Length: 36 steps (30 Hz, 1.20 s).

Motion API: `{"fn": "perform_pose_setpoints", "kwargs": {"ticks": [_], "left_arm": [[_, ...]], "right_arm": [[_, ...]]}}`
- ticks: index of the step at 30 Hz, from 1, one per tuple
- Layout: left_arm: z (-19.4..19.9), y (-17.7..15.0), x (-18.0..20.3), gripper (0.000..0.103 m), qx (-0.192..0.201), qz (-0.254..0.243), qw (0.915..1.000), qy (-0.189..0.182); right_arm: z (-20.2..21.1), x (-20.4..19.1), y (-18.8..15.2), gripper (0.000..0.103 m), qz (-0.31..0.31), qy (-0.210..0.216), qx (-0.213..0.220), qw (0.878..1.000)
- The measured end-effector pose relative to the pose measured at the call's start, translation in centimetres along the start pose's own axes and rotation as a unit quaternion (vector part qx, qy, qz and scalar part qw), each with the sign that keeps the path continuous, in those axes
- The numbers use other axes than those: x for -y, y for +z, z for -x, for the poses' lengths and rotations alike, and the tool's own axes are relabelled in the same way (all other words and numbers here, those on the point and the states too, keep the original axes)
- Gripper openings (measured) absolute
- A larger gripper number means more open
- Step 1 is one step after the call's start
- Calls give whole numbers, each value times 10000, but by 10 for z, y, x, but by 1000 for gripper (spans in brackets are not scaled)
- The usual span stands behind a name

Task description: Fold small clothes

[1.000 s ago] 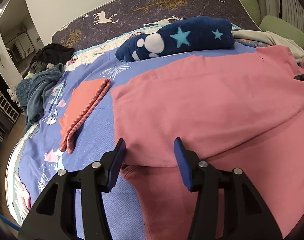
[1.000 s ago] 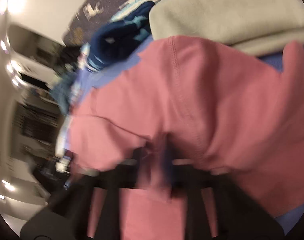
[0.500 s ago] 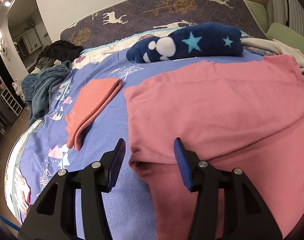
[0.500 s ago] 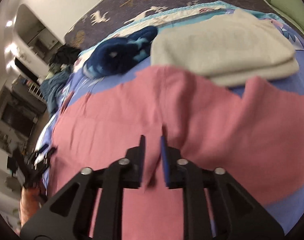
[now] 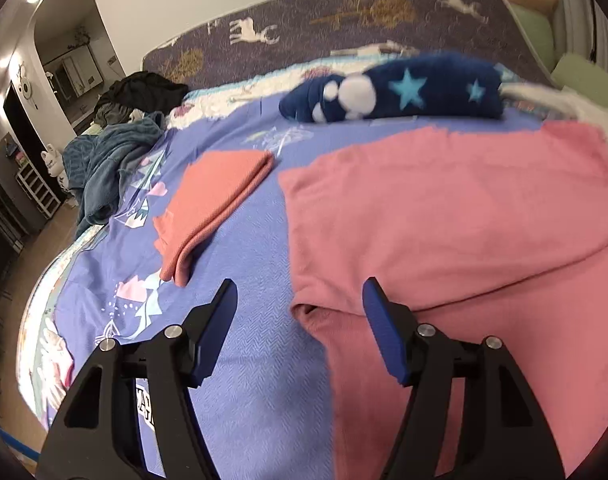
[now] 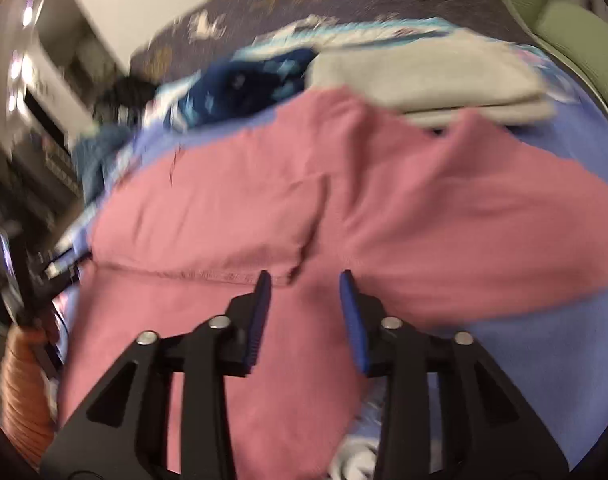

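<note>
Step in hand: release after a fold. The pink garment [image 5: 444, 216] lies on the bed [image 5: 259, 384], over the purple-blue bedspread, with one layer doubled over another; the folded edge runs across just ahead of both grippers.

Left gripper [image 5: 299, 308]: jaws spread and opening, nothing between the pads; the corner of the fold sits just ahead of the gap, not touched.

Right gripper [image 6: 304, 300]: jaws opening, apart, hovering over the stitched hem of the pink garment [image 6: 263, 208]. No cloth is pinched between the pads (this view is motion-blurred, so fine contact is hard to judge).

Judgement: first fold looks laid down, and the piece is still wide, so the task is partly done. The next move likely calls for a fresh pinch on one side edge with both grippers, taking both layers together, then carrying it across without dragging the lower layer askew.

Nearby: a folded orange cloth [image 5: 211, 208] to the left, apart from the garment; a navy star-print roll [image 5: 404, 88] beyond it; a folded cream garment [image 6: 432, 76] at the far edge, which the pink piece touches or overlaps.

Writing: small white printed lettering on the bedspread under the left gripper, not readable. No brands seen.
</note>
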<state>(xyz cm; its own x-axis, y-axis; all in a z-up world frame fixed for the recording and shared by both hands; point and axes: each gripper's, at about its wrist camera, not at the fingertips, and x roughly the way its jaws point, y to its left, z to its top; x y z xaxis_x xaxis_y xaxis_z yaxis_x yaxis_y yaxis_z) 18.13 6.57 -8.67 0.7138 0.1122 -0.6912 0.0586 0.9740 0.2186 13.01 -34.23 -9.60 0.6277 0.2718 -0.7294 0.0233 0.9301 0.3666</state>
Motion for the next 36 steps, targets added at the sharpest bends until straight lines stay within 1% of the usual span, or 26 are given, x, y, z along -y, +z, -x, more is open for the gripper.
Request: {"fn": "perform_pose_setpoints", "kwargs": {"ticks": [1,3,4,5,6,7,8,9,10,12,16,17,18,21,22,23,24,25,26,27,30,32,33,36], "left_arm": [[7,2,-1,66,94,75,9998,-125],[21,8,2,66,244,266,9981,-509],[24,11,4,66,291,367,9962,-728],[27,15,8,66,301,485,9933,-1004],[27,17,12,66,285,539,9917,-1131],[26,20,16,65,270,553,9913,-1167],[24,22,23,65,265,525,9919,-1126],[22,24,29,65,256,483,9925,-1094],[18,26,35,65,224,447,9926,-1104],[12,28,46,65,120,414,9917,-1211],[3,32,63,64,18,286,9931,-1141],[-1,34,63,63,-16,285,9931,-1134],[-5,35,64,61,-66,289,9933,-1117],[-18,37,64,60,-241,342,9937,-1037],[-22,37,64,60,-269,366,9936,-1037],[-26,37,63,60,-303,396,9932,-1055],[-30,37,63,61,-335,428,9929,-1060],[-32,37,63,60,-351,453,9928,-1056],[-35,37,62,60,-370,490,9925,-1054],[-36,37,61,60,-376,509,9924,-1055],[-40,38,60,60,-384,521,9924,-1046],[-40,38,60,60,-388,508,9924,-1050],[-40,37,60,61,-385,504,9923,-1065],[-35,36,60,60,-320,497,9918,-1132]], "right_arm": [[15,20,1,54,-247,-111,173,9995],[29,55,1,58,-743,-393,333,9959],[39,82,0,58,-1227,-623,421,9896],[49,108,-2,58,-1693,-759,534,9812],[56,126,-3,58,-2014,-841,625,9739],[64,155,-7,56,-2520,-974,742,9599],[71,185,-14,53,-3108,-1063,852,9407],[74,207,-19,48,-3543,-989,932,9252],[74,228,-26,48,-3925,-852,979,9105],[70,262,-36,48,-4416,-609,1065,8888],[68,291,-39,46,-4770,-560,1426,8655],[67,299,-39,46,-4843,-533,1505,8602],[65,304,-38,46,-4896,-502,1566,8563],[62,319,-31,46,-5002,-455,1710,8476],[60,324,-30,46,-5074,-427,1761,8425],[62,333,-32,44,-5135,-415,1801,8379],[62,338,-34,33,-5188,-451,1815,8342],[60,342,-33,18,-5225,-515,1785,8322],[58,345,-32,8,-5226,-572,1733,8328],[58,347,-30,3,-5218,-569,1709,8338],[71,342,-35,3,-5189,-396,1861,8334],[82,328,-26,3,-5028,-141,1996,8409],[86,318,-20,3,-4893,-2,2053,8476],[98,264,14,3,-4193,434,2179,8802]]}}
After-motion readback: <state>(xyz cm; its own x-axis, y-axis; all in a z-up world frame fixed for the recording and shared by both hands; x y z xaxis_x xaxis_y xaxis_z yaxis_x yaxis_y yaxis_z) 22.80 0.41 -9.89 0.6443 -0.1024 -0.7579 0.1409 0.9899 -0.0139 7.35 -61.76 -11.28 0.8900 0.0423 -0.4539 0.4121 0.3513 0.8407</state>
